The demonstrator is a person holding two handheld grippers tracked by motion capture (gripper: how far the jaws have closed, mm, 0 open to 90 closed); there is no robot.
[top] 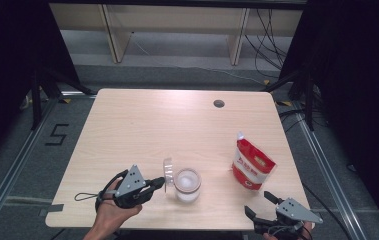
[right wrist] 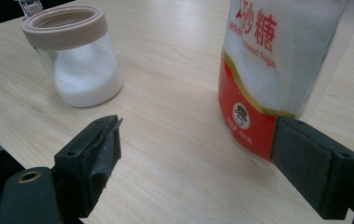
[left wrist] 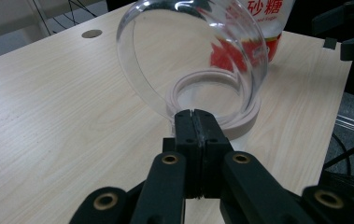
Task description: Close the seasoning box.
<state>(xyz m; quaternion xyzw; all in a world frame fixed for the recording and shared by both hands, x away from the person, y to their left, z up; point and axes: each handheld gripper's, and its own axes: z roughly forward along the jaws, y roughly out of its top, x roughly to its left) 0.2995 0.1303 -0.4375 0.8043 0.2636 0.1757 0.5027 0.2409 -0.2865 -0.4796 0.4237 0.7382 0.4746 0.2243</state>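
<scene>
At the near left, the person's left hand grips the left gripper, which points level toward the right with its grey plate on top; in the left gripper view its two black jaws press together, pads meeting flat. At the near right, the right gripper sits low, angled up and to the left, its jaws spread wide with nothing between the pads.

The high view looks down over the table, while both gripper views face the jar closely from opposite sides.
</scene>
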